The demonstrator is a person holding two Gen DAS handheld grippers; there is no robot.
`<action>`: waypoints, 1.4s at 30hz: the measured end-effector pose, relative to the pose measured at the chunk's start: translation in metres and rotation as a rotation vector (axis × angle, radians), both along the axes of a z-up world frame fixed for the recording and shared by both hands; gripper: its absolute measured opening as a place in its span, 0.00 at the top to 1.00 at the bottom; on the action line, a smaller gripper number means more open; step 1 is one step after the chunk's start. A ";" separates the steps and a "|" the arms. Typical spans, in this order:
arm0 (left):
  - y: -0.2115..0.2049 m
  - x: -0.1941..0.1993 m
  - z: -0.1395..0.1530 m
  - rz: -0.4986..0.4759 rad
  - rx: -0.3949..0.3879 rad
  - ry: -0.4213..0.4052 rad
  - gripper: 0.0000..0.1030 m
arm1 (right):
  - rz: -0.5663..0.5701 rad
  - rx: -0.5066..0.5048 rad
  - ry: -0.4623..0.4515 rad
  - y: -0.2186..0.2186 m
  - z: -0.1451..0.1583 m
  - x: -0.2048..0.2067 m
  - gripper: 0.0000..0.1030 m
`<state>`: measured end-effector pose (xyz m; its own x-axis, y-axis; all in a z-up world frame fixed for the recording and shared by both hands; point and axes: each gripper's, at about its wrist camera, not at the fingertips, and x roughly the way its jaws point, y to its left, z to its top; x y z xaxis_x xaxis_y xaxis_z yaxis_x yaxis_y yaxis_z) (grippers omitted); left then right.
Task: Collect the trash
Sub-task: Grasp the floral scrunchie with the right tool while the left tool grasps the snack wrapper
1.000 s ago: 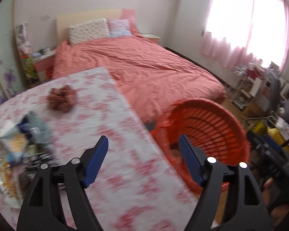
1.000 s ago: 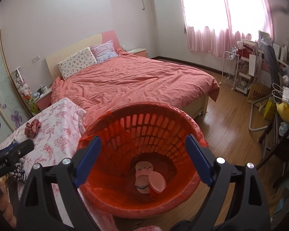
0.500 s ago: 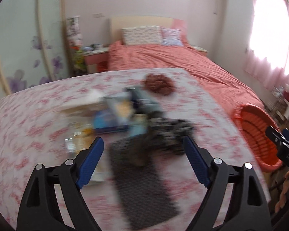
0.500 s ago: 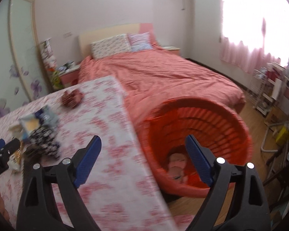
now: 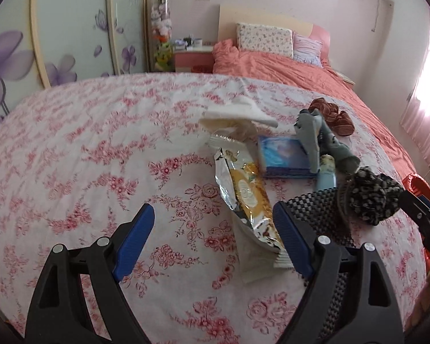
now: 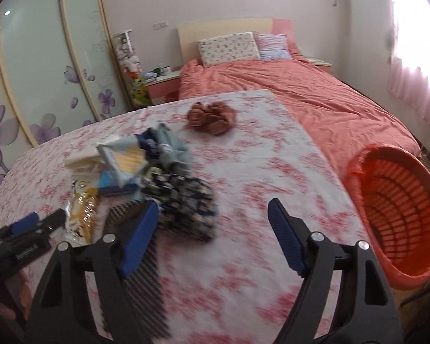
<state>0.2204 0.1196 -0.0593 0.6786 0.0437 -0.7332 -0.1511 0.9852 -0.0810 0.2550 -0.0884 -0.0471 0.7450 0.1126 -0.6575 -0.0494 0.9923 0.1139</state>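
Note:
A pile of trash lies on the floral tablecloth [image 5: 86, 154]: a yellow and silver snack wrapper [image 5: 246, 192], a blue packet [image 5: 283, 154], a white tissue [image 5: 238, 114] and grey wrappers [image 5: 309, 132]. My left gripper [image 5: 215, 240] is open and empty, low over the cloth just left of the snack wrapper. My right gripper [image 6: 212, 238] is open and empty over the table, right of the pile [image 6: 129, 160]. The orange basket [image 6: 398, 212] stands off the table's right edge.
A dark patterned cloth [image 6: 183, 203] and a black woven mat [image 6: 140, 272] lie by the pile. A brown scrunchie [image 6: 212, 117] lies at the table's far side. A bed with a coral cover [image 6: 315, 100] is behind, a wardrobe [image 6: 43, 66] at left.
Both grippers have swung left from the orange basket to the table. The left one now faces the trash pile closely. Both stay open and empty.

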 end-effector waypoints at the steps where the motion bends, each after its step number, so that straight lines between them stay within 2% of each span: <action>1: 0.001 0.005 -0.003 -0.001 -0.006 0.009 0.19 | 0.003 -0.004 0.001 0.004 -0.001 0.003 0.28; 6: -0.007 0.011 -0.013 -0.022 0.001 0.034 0.19 | 0.008 -0.026 0.051 0.021 -0.018 0.023 0.38; 11: -0.012 0.019 -0.022 -0.032 0.001 0.068 0.21 | 0.016 -0.005 0.098 0.019 -0.031 0.027 0.67; 16: -0.010 0.020 -0.024 -0.025 -0.016 0.075 0.25 | -0.018 -0.039 0.067 0.009 -0.029 0.021 0.83; 18: -0.010 0.021 -0.025 -0.021 -0.014 0.075 0.26 | -0.066 -0.080 0.052 0.001 -0.027 0.021 0.88; 21: -0.011 0.021 -0.026 -0.020 -0.009 0.073 0.26 | -0.154 -0.126 0.081 -0.016 -0.031 0.028 0.88; 24: -0.011 0.022 -0.027 -0.016 -0.009 0.069 0.26 | -0.162 -0.066 0.119 -0.029 -0.035 0.033 0.88; 27: -0.012 0.022 -0.027 -0.012 -0.006 0.064 0.26 | -0.141 -0.050 0.105 -0.029 -0.034 0.031 0.83; 29: -0.012 0.022 -0.027 -0.012 -0.007 0.064 0.26 | -0.120 -0.012 0.093 -0.031 -0.029 0.028 0.64; 32: -0.013 0.022 -0.027 -0.011 -0.006 0.064 0.26 | -0.100 0.060 0.071 -0.031 -0.023 0.027 0.45; 38: -0.012 0.022 -0.027 -0.012 -0.006 0.063 0.26 | -0.076 0.097 0.070 -0.026 -0.018 0.035 0.43; 42: -0.012 0.022 -0.028 -0.010 -0.006 0.063 0.26 | -0.059 0.077 0.082 -0.014 -0.021 0.044 0.43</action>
